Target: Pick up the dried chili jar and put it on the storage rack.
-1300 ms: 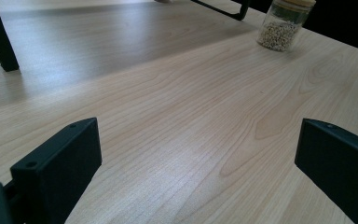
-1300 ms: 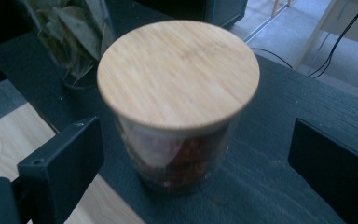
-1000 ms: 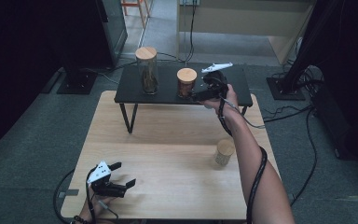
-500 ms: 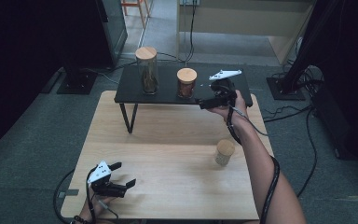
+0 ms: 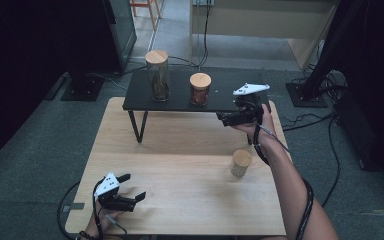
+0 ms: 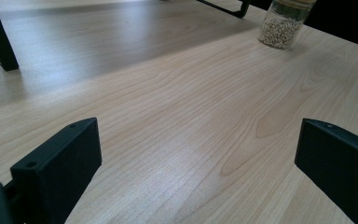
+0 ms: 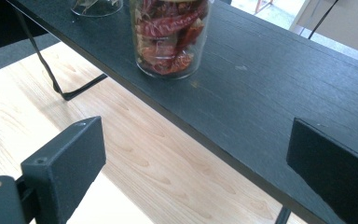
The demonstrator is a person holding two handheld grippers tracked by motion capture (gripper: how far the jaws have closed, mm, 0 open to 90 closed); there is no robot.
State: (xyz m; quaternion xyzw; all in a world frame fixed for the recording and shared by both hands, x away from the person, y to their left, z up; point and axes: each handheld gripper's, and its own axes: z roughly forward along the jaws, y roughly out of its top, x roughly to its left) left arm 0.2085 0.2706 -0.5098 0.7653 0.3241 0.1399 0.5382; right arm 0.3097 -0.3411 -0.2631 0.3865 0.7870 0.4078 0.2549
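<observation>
Pulled back from the chili jar, right tool hangs wide beside the shelf, apparently empty; left tool rests wide on the worktop.

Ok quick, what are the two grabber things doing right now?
Left gripper: open, holding nothing, low over the light wooden table.
Right gripper: open, holding nothing, by the black raised shelf.

Even overhead light, dark surroundings, soft sheen on table, mild blur.
</observation>
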